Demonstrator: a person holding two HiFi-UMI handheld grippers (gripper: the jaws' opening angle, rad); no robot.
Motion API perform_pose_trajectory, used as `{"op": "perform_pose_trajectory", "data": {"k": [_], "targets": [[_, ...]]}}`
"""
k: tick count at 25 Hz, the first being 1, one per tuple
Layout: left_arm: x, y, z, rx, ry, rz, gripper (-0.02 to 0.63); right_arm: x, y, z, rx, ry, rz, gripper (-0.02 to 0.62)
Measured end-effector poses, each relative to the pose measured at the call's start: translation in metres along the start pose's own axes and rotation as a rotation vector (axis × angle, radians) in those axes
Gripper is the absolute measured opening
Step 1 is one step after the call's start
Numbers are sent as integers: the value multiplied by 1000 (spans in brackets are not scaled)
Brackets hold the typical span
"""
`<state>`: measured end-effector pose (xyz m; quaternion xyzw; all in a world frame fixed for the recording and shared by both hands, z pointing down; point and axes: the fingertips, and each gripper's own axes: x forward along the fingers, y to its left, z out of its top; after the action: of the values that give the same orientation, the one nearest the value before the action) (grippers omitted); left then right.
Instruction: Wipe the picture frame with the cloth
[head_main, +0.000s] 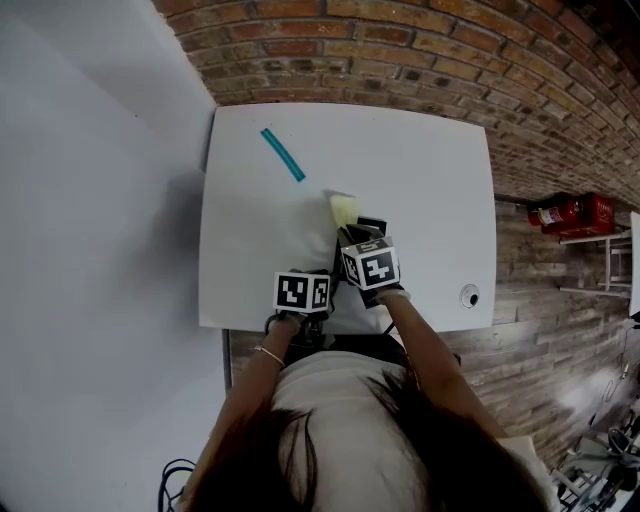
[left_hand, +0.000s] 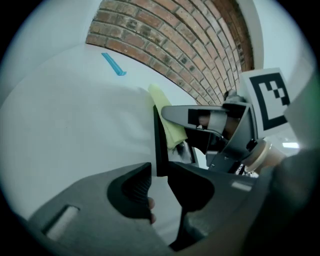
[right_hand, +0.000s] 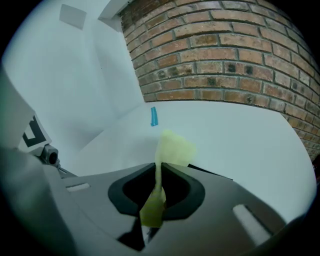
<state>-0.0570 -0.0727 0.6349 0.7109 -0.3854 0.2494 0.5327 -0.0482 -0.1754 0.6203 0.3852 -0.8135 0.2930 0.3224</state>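
A small black picture frame (head_main: 372, 224) stands near the front edge of the white table (head_main: 420, 160). My right gripper (right_hand: 159, 167) is shut on a yellow cloth (right_hand: 172, 147), which hangs against the frame's face (left_hand: 170, 125). My left gripper (left_hand: 159, 172) is low beside it, and the frame's thin black edge (left_hand: 159, 140) stands right at the mouth of its jaws. That edge touches the right jaw, and a sliver of white shows on the other side. Both marker cubes (head_main: 302, 292) sit close together over the table's front edge.
A blue strip (head_main: 282, 153) lies at the table's far left. A round cable hole (head_main: 469, 296) sits at the front right corner. A brick wall (head_main: 420, 50) runs behind the table, and a shelf with red items (head_main: 575, 213) is off to the right.
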Motion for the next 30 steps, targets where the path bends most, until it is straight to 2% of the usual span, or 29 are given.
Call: {"op": "perform_pose_trajectory", "data": {"k": [11, 19, 30], "targets": [[0, 1, 0, 8, 20, -4, 104, -3, 2, 2, 2, -10, 1, 37], [1, 1, 0, 17, 27, -7, 104, -13, 8, -6, -35, -6, -5, 37], [1, 1, -1, 19, 42, -1, 106, -15, -11, -22, 39, 15, -46, 38]]}}
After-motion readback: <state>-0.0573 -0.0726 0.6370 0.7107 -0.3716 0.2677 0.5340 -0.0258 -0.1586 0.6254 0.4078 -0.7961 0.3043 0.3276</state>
